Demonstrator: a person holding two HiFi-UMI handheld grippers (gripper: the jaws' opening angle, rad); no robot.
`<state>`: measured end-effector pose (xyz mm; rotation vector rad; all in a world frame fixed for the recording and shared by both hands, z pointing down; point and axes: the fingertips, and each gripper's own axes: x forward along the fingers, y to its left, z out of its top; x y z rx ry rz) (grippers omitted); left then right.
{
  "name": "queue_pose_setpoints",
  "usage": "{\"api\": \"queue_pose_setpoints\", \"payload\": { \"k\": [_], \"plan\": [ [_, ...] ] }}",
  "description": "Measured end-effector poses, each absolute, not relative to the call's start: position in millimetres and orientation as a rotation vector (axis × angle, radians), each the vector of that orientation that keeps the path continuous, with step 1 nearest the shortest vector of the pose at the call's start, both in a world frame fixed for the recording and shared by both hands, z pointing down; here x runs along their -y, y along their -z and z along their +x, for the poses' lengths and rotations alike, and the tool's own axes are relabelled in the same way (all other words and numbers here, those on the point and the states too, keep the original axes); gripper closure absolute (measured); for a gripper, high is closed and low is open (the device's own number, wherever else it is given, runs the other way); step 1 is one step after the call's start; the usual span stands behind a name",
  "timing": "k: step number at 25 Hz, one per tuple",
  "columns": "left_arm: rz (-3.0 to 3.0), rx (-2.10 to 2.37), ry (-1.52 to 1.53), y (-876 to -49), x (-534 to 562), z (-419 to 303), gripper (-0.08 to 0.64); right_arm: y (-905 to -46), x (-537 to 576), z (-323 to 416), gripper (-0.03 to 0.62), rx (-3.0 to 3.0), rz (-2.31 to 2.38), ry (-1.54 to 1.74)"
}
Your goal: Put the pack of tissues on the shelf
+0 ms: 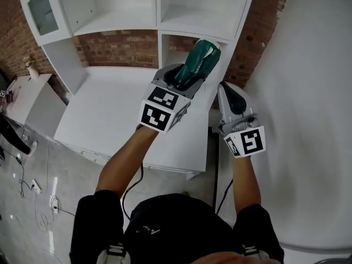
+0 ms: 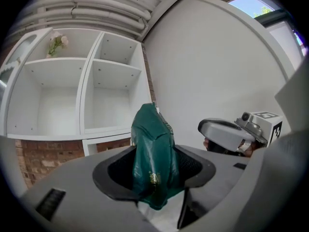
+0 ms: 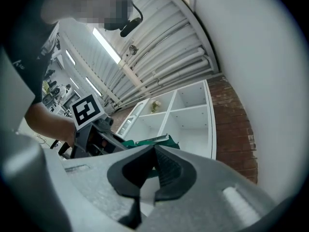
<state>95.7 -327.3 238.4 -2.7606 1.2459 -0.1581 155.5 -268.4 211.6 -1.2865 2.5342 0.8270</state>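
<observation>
The pack of tissues (image 1: 199,62) is dark green and soft. It stands up out of my left gripper (image 1: 190,76), which is shut on its lower half. In the left gripper view the pack (image 2: 154,149) fills the space between the two dark pads and points at the white shelf unit (image 2: 87,95). In the head view the pack hangs in front of the shelf unit's (image 1: 159,21) lower right compartment, above the counter. My right gripper (image 1: 226,92) is just right of it, shut and holding nothing; its pads (image 3: 166,166) meet at the tip. The pack (image 3: 145,141) shows beyond them.
A white counter (image 1: 115,109) lies under the shelf unit, with brick wall (image 1: 121,48) behind it. A plain white wall (image 1: 308,92) stands close on the right. At the left is a glass cabinet door (image 1: 41,10), and a small flower vase (image 1: 32,67) stands on a low unit.
</observation>
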Motion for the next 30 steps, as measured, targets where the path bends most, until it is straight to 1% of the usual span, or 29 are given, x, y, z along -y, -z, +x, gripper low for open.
{"api": "queue_pose_setpoints", "payload": {
  "k": [4,12,16,22,30],
  "plan": [
    [-2.740,-1.272,0.186,-214,343,114,0.327,-195,277,170,0.591,-2.524,-1.231,-0.854],
    [-2.726,-1.403,0.193,-159,397,117,0.327,-163,295,181,0.591,-2.521,-1.147,-0.928],
    [-2.758,-1.395,0.215,-136,431,127,0.327,-154,307,184,0.591,-2.510,-1.154,-0.958],
    [-2.760,-1.448,0.320,-124,489,135,0.325,-148,329,193,0.591,-2.519,-1.183,-0.968],
    [-2.779,-1.472,0.448,-122,541,163,0.324,-156,344,212,0.591,-2.521,-1.223,-0.974]
  ]
}}
